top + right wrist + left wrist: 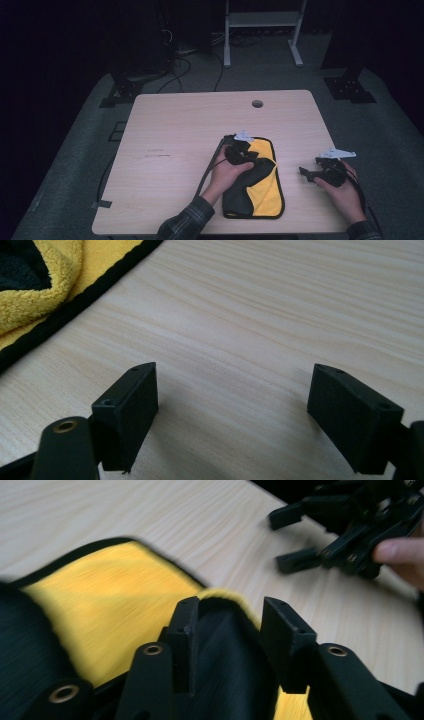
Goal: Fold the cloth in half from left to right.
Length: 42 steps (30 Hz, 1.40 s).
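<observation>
The yellow-and-black cloth (257,182) lies on the worktop (175,130) with its long axis running away from the person. The left tool (248,157) sits right over it — jaws partly parted around a black fold, the pads apparently off the fabric. The right tool (306,173) waits wide open just beside its right edge.

Dim room (left gripper view blurred)
</observation>
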Each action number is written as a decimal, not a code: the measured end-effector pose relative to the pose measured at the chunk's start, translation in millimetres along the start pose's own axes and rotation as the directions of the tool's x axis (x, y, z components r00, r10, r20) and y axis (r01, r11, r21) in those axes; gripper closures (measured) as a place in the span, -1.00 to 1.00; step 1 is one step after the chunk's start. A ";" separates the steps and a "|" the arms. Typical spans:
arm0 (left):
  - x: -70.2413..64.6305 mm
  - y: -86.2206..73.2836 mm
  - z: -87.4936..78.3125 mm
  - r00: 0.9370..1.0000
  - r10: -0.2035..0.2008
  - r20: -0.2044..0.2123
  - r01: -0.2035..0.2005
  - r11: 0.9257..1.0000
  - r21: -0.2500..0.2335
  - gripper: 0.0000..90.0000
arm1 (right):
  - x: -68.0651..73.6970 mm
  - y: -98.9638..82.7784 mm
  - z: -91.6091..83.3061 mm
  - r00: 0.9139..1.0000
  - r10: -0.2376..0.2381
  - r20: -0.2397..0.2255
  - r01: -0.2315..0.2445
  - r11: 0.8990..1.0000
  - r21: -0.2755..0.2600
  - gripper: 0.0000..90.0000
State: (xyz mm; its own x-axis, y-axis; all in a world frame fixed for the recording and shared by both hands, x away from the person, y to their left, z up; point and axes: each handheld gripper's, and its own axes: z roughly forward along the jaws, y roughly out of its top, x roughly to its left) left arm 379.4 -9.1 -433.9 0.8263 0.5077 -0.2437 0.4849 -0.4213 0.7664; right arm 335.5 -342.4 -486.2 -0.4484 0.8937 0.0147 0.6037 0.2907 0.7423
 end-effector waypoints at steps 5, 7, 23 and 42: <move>13.5 -23.9 -23.4 0.995 -0.001 -0.103 0.005 0.999 0.034 0.14 | 0.0 -0.1 -0.1 1.000 0.002 0.001 -0.002 1.000 0.000 -0.58; 18.7 -32.5 -29.3 0.991 -0.003 -0.136 0.010 0.999 0.048 0.10 | 0.1 -0.1 -0.2 1.000 0.003 0.002 -0.003 1.000 0.001 -0.58; 32.8 -61.1 -31.9 0.972 -0.002 -0.235 0.028 0.994 0.107 0.31 | 0.1 -0.3 -0.4 1.000 0.006 0.003 -0.006 1.000 0.001 -0.58; 47.8 -74.4 -54.9 0.982 -0.081 -0.172 0.098 0.991 0.095 0.95 | 0.1 -0.3 -0.3 1.000 0.006 0.003 -0.006 1.000 0.001 -0.58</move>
State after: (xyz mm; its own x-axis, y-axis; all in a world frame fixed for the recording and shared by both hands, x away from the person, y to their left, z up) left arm 367.1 87.7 -469.9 0.7228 0.6620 -0.1984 0.5884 -0.4389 0.6791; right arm 335.1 -342.5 -486.2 -0.4427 0.8965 0.0178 0.6073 0.2852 0.7415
